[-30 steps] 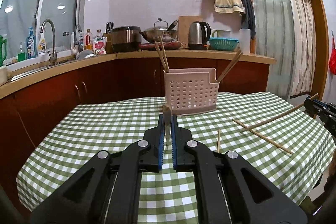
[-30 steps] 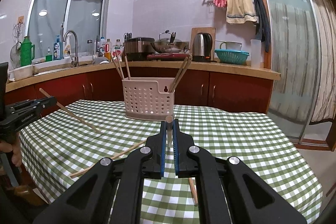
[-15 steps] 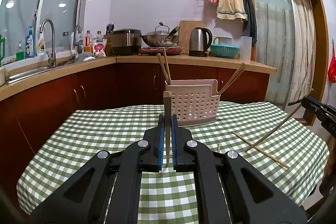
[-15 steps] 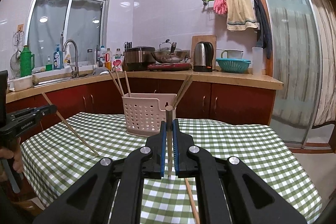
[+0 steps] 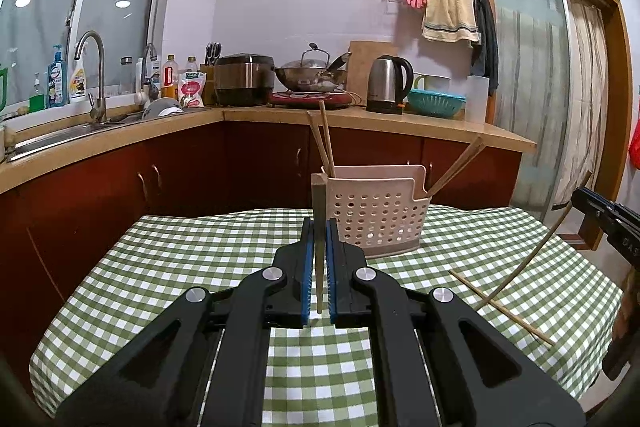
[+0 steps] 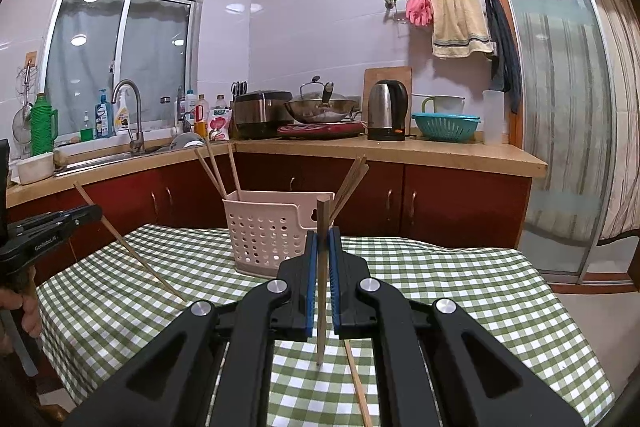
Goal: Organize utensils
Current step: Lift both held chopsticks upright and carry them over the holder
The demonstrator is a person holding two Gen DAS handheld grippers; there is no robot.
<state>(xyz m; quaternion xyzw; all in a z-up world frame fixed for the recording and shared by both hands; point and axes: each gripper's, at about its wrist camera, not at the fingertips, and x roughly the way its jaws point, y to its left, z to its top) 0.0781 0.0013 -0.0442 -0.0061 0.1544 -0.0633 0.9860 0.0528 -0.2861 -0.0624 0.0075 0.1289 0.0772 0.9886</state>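
Note:
A pale perforated utensil basket [image 5: 380, 215] [image 6: 268, 231] stands on the green checked table and holds several wooden chopsticks. My left gripper [image 5: 319, 227] is shut on a chopstick [image 5: 319, 203], held nearly upright above the table. It also shows at the left edge of the right wrist view [image 6: 84, 215]. My right gripper [image 6: 322, 239] is shut on another chopstick [image 6: 322, 267], also nearly upright. It also shows at the right edge of the left wrist view [image 5: 588, 203]. A loose chopstick [image 5: 500, 303] [image 6: 358, 383] lies on the cloth.
A kitchen counter [image 5: 360, 123] runs behind the table with a sink, rice cooker, wok, kettle and teal colander. A glass door [image 6: 560, 147] is at the right. The table's right edge [image 6: 560, 307] drops to the floor.
Both grippers have risen and tilted, lifting their chopsticks off the cloth to nearly upright. The basket now looks closer in both views.

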